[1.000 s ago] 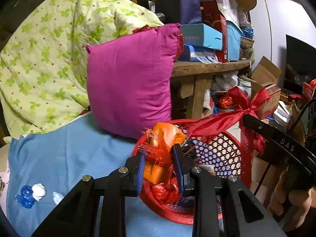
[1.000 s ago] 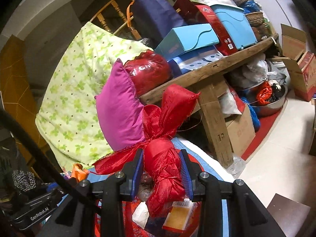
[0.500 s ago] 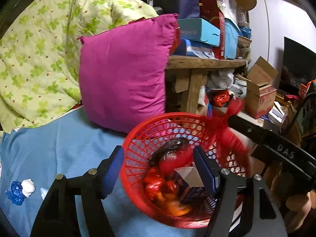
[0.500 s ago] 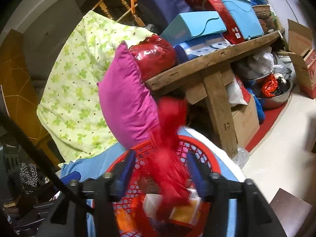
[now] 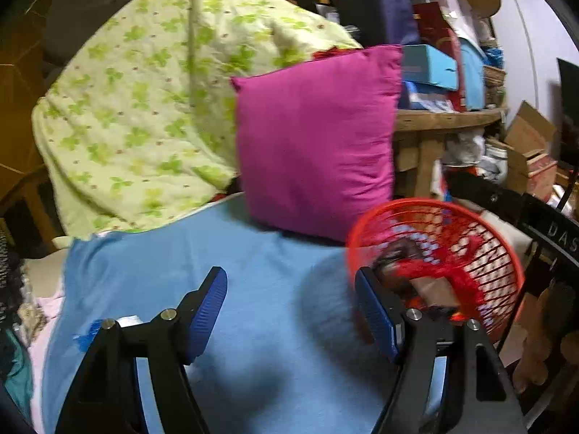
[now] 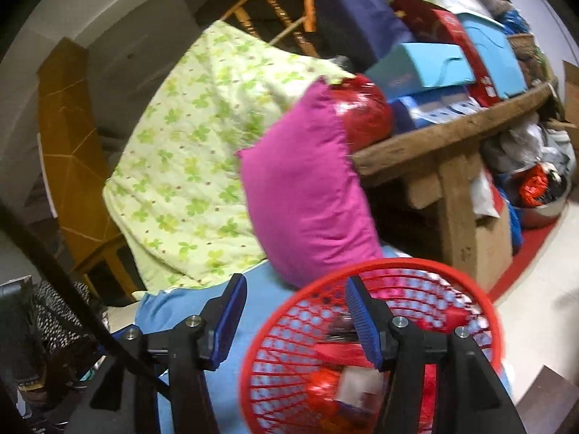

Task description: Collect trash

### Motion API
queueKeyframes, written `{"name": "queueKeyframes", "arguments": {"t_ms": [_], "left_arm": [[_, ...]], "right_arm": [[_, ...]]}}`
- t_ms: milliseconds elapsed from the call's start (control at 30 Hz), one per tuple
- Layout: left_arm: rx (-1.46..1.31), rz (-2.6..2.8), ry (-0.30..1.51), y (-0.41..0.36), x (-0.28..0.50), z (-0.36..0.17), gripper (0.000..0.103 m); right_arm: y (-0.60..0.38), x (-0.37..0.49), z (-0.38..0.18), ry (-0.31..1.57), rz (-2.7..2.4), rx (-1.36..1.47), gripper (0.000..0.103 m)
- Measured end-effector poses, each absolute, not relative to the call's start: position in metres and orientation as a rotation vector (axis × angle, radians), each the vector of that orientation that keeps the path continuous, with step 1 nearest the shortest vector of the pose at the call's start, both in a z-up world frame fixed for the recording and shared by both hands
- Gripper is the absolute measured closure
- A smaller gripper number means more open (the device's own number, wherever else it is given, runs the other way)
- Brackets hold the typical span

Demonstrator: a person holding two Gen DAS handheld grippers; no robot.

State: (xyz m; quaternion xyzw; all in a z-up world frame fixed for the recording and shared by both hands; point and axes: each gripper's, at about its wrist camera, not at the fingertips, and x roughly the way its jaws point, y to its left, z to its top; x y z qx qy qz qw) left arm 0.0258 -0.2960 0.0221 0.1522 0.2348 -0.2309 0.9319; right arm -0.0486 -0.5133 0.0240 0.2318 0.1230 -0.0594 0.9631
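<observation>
Left gripper (image 5: 289, 278) released: jaws just opened wide, blue pads well apart, only bare blue sheet (image 5: 253, 253) between them. Right-hand finger (image 5: 376, 318) of this gripper overlapping the near rim of the red mesh basket (image 5: 506, 253) in the left wrist view; contact not discernible.

Right gripper (image 6: 295, 284) also released: jaws just opened partway, nothing clamped. Blue sheet and the left arc of the basket rim seen through its gap; its right-hand finger drawn across the basket mouth.

Trash (image 5: 434, 275) lying inside the basket, free of both grippers: red ribbon, red wrappers and a pale card scrap, all blurred. Small blue scrap (image 5: 87, 336) near the left edge of the sheet, just beside the left gripper's outer finger; nature not clear.

Basket upright at the right edge of the sheet, just in front of the magenta cushion (image 5: 315, 137). Cushion standing on edge at the far edge of the sheet, backed by the green-flowered quilt (image 5: 144, 108) on its left and meeting the end of the wooden bench (image 6: 452, 137) on its right.

Shiny red bag (image 6: 365, 115) on the bench end, behind the cushion's upper corner. Blue boxes (image 6: 423, 61) stacked along the bench top. Cardboard box (image 6: 492, 238) beneath the bench, and a metal bowl (image 6: 542, 206) on the floor beside it.
</observation>
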Motion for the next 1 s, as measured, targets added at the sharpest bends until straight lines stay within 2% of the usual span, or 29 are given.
{"name": "queueKeyframes", "arguments": {"t_ms": [400,700,1000], "left_arm": [[0.248,-0.246,0.537,-0.165,0.044,0.004,0.029],[0.147,0.012,0.652,-0.039,0.063,-0.044,0.029],[0.097,0.049,0.693,0.000,0.072,-0.084,0.029]], "right_arm": [[-0.414,-0.009,0.022,0.306,0.042,0.307,0.042],[-0.351,0.030,-0.006,0.474,0.137,0.195,0.042],[-0.303,0.072,-0.053,0.710,0.265,0.202,0.042]]}}
